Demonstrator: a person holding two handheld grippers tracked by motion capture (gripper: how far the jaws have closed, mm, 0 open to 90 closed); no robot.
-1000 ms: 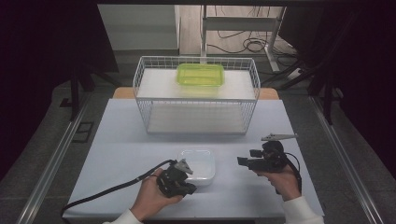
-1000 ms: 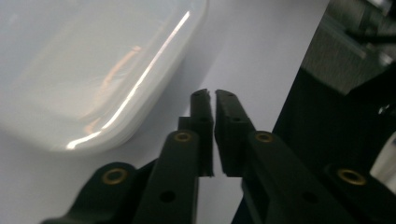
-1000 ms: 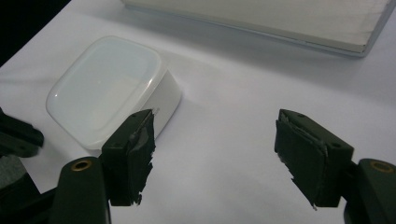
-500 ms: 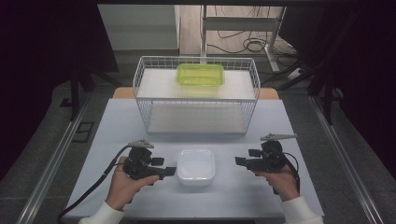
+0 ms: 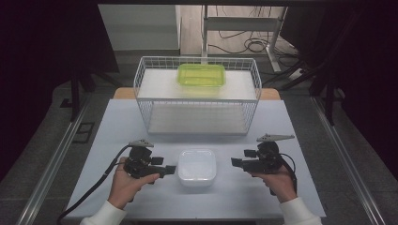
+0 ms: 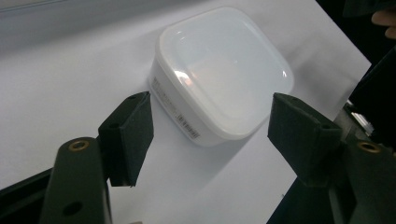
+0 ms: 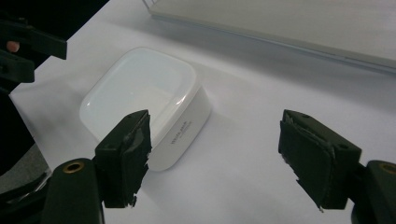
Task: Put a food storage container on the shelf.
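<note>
The white container (image 5: 197, 167) sits upside down on the surface (image 5: 300, 140), its flat base up, near the front edge and well in front of the wire basket (image 5: 197, 96). It lies free, touched by neither gripper. The left gripper (image 5: 170, 169) hangs just to the left of the container and the right gripper (image 5: 233, 162) a little farther off to its right, both pointing inward at it. In the left gripper view the jaws stand wide, the container's near corner (image 6: 224, 74) ahead of them with nothing between the pads. In the right gripper view the jaws are likewise wide and empty, the container (image 7: 147, 105) lying ahead and to their left.

By my reading, the step in hand is a pause with the container set down and both grippers lined up on it. The next move, I judge, is a fresh grasp of the container, perhaps to lift it toward the basket, where a green container (image 5: 201, 75) already rests on the upper shelf. The body is wide and smooth-walled, so a jaw must close across a side wall or the rim below, squarely and low enough not to slip.

Against the earliest frame, the left gripper was over the container's left front edge with its jaws nearly closed; it has since drawn off to the left, and its jaws have just been opening, with nothing between them now. The right gripper stands about where it was. The container lies square now, where it was tilted at first.
</note>
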